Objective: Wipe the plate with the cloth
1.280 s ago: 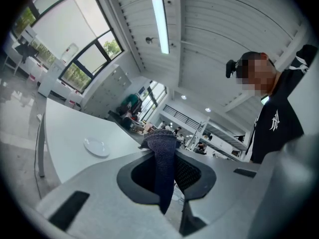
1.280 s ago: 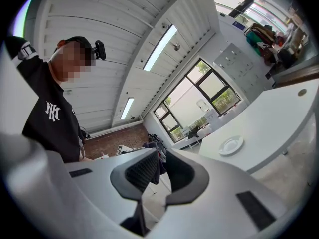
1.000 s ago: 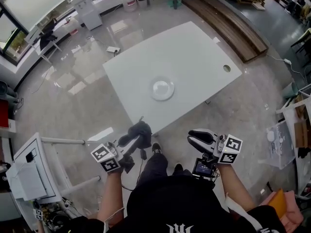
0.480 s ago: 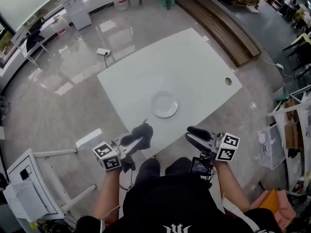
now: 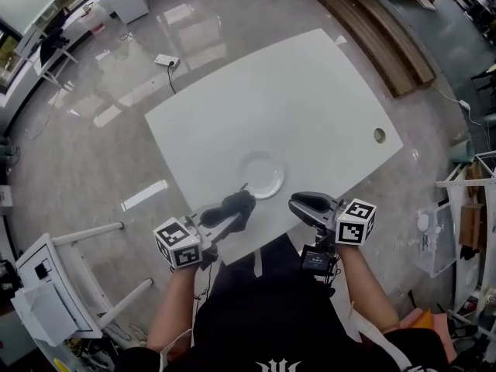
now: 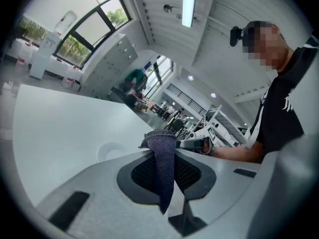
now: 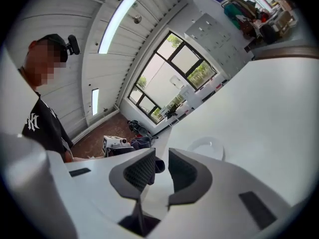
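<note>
A white plate (image 5: 261, 174) lies on the white table (image 5: 310, 99) close to its near edge. My left gripper (image 5: 235, 210) is shut on a dark grey cloth (image 5: 234, 204), which hangs just in front of the plate's near rim. In the left gripper view the cloth (image 6: 162, 168) droops between the pads, with the plate (image 6: 110, 151) beyond. My right gripper (image 5: 304, 204) hovers over the near table edge, right of the plate. Its jaws are closing with nothing between them (image 7: 160, 157). The plate (image 7: 205, 148) sits just ahead of it.
A round hole (image 5: 379, 136) is set in the table's right side. A white cabinet (image 5: 37, 285) stands on the floor at the lower left. A wooden bench (image 5: 380, 29) runs along the far right. A power strip (image 5: 165, 60) lies on the floor beyond the table.
Both grippers have come forward from over the floor to the table's near edge. The cloth now hangs by the plate's near rim, and the right gripper is beside the plate.
</note>
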`<state>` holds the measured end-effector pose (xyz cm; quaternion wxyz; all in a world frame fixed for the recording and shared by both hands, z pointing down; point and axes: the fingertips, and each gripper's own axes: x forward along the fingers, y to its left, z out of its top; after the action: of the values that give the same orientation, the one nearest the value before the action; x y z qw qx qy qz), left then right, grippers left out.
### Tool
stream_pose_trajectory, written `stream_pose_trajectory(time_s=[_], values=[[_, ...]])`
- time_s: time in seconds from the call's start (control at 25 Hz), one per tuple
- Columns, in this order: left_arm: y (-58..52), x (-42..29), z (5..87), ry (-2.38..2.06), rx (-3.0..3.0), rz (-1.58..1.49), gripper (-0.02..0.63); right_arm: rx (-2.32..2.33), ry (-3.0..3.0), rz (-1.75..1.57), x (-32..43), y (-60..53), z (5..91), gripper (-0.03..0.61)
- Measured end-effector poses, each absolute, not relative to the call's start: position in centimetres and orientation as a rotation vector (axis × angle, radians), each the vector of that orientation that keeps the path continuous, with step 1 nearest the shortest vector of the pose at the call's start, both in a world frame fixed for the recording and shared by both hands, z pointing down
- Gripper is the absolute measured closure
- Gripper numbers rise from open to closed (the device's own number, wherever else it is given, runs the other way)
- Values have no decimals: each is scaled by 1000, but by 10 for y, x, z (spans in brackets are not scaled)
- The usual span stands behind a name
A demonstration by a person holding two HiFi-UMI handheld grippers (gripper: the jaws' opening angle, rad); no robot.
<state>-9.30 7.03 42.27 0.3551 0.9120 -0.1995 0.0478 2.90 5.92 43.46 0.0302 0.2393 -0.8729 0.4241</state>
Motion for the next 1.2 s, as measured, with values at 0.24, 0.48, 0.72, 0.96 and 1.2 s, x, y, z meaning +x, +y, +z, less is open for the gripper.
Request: stream_pose_trajectory(time_s=[0.24, 0.48, 0.72, 0.96, 1.2], values=[[38, -44, 454, -512, 2310, 294, 563, 650, -2527, 1442, 53, 18, 497, 503], [3, -26, 475, -523, 2276, 336, 563, 616, -2374, 1557, 58, -10, 549, 488], [-11, -14, 501, -476, 2312, 478, 563, 628, -2245, 1638, 52, -18, 579, 455], [-18, -4, 521, -405, 2408, 665, 563, 640, -2139, 1709, 50, -28, 594, 453], [-14, -1, 539, -335, 2498, 878, 563, 628, -2013, 1727, 44, -28, 606, 505]])
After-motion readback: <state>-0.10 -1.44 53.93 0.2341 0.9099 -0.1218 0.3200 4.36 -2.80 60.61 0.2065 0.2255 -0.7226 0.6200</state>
